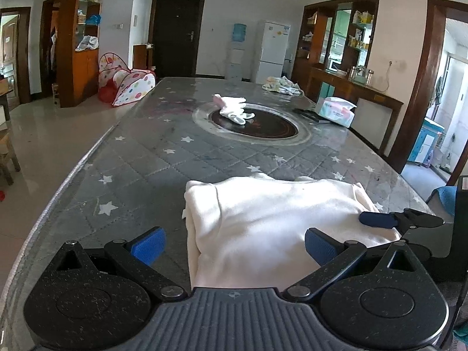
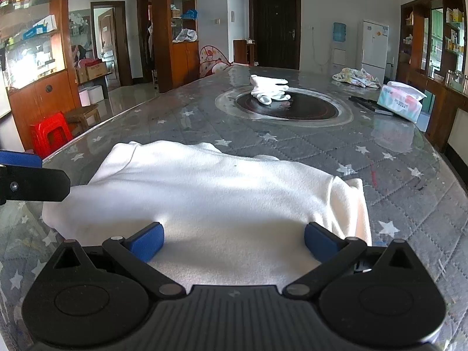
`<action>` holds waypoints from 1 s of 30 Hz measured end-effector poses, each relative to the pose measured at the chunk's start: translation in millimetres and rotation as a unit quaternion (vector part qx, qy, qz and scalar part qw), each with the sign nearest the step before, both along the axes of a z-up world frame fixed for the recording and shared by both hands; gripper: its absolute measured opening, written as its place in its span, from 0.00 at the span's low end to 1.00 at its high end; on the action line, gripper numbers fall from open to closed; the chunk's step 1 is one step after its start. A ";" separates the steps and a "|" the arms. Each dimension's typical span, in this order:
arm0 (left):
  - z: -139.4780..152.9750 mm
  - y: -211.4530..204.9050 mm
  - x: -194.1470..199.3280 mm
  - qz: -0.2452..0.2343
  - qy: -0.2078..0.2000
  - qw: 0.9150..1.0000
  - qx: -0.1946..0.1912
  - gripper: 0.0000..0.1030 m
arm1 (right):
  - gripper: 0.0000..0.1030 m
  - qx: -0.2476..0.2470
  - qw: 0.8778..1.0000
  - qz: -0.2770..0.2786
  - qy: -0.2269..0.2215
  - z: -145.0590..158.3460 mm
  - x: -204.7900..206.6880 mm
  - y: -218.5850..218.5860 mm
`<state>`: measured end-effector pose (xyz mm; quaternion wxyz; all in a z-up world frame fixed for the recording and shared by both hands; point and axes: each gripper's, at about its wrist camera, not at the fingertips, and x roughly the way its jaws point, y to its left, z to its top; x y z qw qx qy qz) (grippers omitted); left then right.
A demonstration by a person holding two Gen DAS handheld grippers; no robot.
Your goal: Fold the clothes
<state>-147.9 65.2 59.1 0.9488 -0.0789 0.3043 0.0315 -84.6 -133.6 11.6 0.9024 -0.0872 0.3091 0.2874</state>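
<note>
A cream-white garment lies partly folded at the near end of the grey star-patterned table; it also shows in the right wrist view. My left gripper is open, its blue pads wide apart over the garment's near left part. My right gripper is open over the garment's near right part, jaws wide apart. The right gripper's finger shows at the right edge of the left wrist view, resting on the cloth. The left gripper's finger shows at the left edge of the right wrist view.
A small white garment lies on the dark round inset mid-table. A crumpled patterned cloth sits at the far right end. A tissue pack and a dark flat object lie on the right side. A red stool stands left.
</note>
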 end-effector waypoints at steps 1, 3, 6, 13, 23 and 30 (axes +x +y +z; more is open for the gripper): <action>-0.2 0.5 0.7 0.002 0.003 1.000 -0.004 1.00 | 1.00 0.000 1.000 0.000 0.000 0.0 0.0 0.1; -0.8 1.6 2.4 0.005 0.008 1.000 -0.011 1.00 | 1.00 -0.002 1.000 0.000 -0.001 0.0 0.0 0.6; -2.8 1.4 5.3 0.009 0.019 1.000 -0.007 1.00 | 1.00 -0.003 1.000 0.000 -0.003 0.2 -0.4 0.9; -7.6 12.3 7.7 0.034 0.028 0.999 -0.008 1.00 | 1.00 -0.007 1.000 0.018 -0.019 6.5 -8.8 -2.3; -8.7 39.1 24.0 0.057 0.048 0.997 -0.033 1.00 | 0.88 -0.042 0.986 0.158 -0.028 24.8 -42.5 19.4; -15.0 59.7 33.2 0.068 0.068 0.993 -0.072 1.00 | 0.75 -0.087 0.962 0.251 -0.061 21.1 -65.8 60.6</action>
